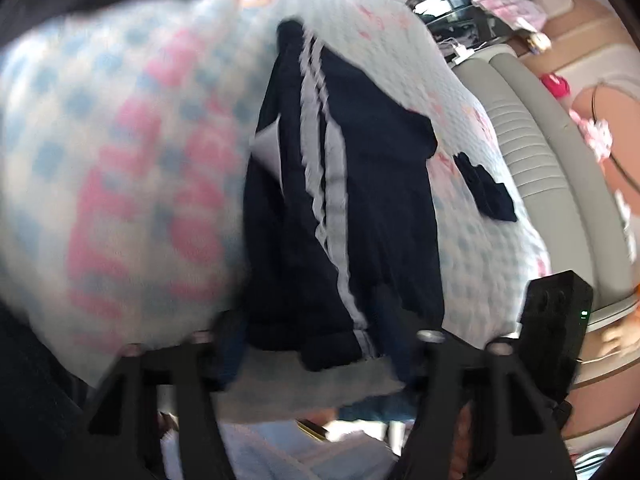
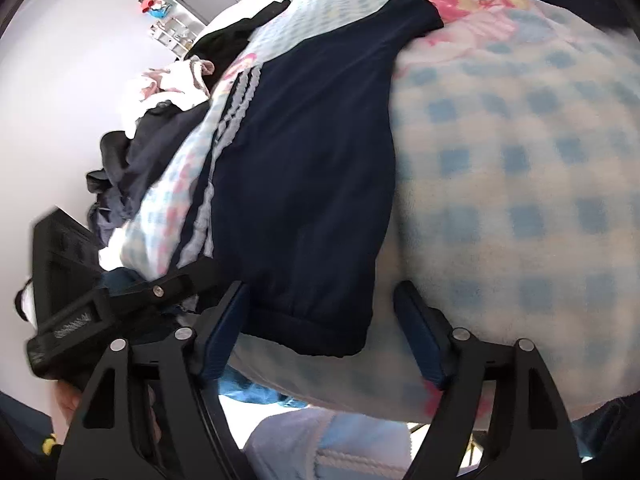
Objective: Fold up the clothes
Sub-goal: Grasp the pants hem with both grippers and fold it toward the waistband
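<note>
Navy trousers (image 1: 360, 184) with white side stripes (image 1: 320, 128) lie along a blue-and-pink checked blanket (image 1: 120, 140). In the blurred left wrist view their cuffed end (image 1: 312, 340) sits between the fingers of my left gripper (image 1: 320, 340); the jaws stand apart on either side of it. In the right wrist view the same trousers (image 2: 312, 160) stretch away over the blanket (image 2: 520, 180). My right gripper (image 2: 320, 296) is open, and its blue pads (image 2: 424, 344) flank the plain side of the cuff (image 2: 312, 328) without pressing it. The left gripper's body (image 2: 100, 312) shows beside the stripes.
A small dark garment (image 1: 488, 192) lies on the blanket beyond the trousers. A heap of dark and white clothes (image 2: 160, 120) sits at the blanket's left edge. A grey padded frame (image 1: 540, 152) borders the bed. A person's pale blue clothing (image 2: 320, 448) is below the grippers.
</note>
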Demonstrator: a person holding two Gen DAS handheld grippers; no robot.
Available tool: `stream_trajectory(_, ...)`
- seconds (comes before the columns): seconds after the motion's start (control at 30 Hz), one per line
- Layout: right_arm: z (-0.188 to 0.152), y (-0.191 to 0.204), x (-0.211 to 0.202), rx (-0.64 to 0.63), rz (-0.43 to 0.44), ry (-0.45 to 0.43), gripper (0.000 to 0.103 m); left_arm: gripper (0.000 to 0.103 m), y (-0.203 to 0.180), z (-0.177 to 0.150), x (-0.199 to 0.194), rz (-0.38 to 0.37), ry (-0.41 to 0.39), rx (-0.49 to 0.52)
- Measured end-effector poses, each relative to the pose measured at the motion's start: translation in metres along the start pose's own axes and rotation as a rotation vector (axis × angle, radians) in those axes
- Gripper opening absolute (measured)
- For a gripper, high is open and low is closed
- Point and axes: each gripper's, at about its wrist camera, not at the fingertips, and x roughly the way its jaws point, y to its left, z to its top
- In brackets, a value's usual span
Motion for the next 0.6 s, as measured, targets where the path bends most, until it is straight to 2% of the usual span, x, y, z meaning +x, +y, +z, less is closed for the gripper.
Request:
stream_trajectory(0.03, 0.000, 0.003, -0.003, -0.019, -0.003, -0.003, 0.046, 0.033, -0.004, 0.000, -0.002, 0.002, -0.013, 0.014)
stream_trajectory(0.1, 0.001, 0.008, -0.014, -0.046, 0.049, -0.019, 0.035, 0.026, -0.006, -0.002, -0.011, -0.028, -0.036, 0.012)
stream_trajectory(0.13, 0.002, 0.008, -0.018, -0.047, 0.081, -0.032, 0.027, 0.026, -0.006, -0.002, -0.014, -0.039, -0.045, 0.012)
stream_trajectory(0.2, 0.001, 0.005, -0.023, -0.037, 0.127, -0.049, 0.025, 0.026, -0.003, -0.003, -0.023, -0.053, -0.051, 0.014)
stream_trajectory(0.37, -0.008, -0.003, -0.027, 0.025, 0.190, -0.029, 0.022, 0.024, -0.001, -0.009, -0.038, -0.066, -0.045, 0.005)
stream_trajectory(0.47, -0.016, -0.002, -0.033, 0.045, 0.164, -0.045, 0.021, 0.024, 0.003, -0.019, -0.040, -0.118, -0.026, -0.033)
stream_trajectory(0.6, -0.024, -0.005, -0.029, 0.060, 0.129, -0.025, 0.021, 0.024, 0.006, -0.021, -0.036, -0.117, 0.010, -0.032)
